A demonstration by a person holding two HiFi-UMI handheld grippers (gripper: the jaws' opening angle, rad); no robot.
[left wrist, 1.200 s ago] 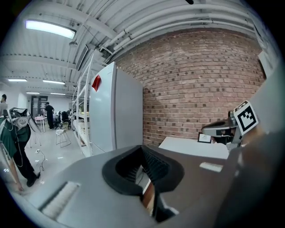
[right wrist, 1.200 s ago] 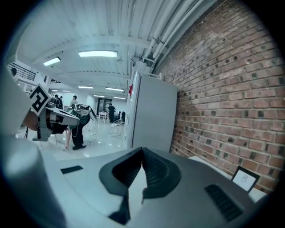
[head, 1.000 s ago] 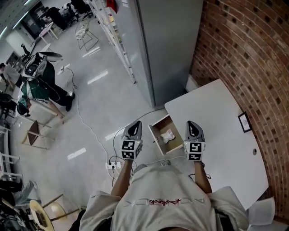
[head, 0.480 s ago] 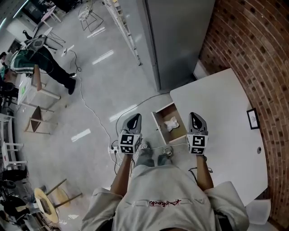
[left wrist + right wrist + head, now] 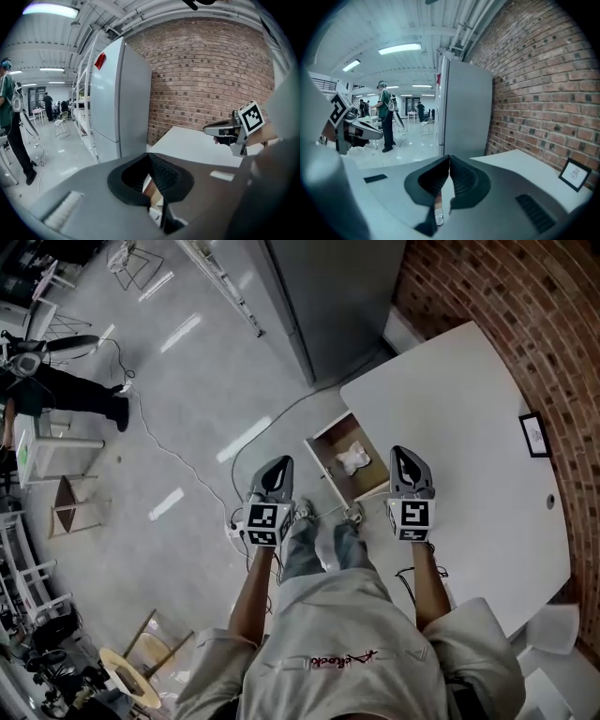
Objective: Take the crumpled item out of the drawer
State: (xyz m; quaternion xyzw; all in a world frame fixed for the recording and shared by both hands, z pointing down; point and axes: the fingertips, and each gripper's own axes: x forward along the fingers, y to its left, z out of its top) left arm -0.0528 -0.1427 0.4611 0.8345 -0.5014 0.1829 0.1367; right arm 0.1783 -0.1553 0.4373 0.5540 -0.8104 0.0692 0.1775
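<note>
One crumpled item [image 5: 352,457] lies in the open drawer [image 5: 367,483]; white, bunched.

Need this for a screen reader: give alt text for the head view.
Seen from above, an open drawer in a white table holds a crumpled white item. A person stands before it, left gripper and right gripper on either side.

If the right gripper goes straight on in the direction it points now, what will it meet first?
Most likely the white table top: the right gripper, shut and empty, points slightly downward over it, beside the open drawer. Depth is unclear.
</note>
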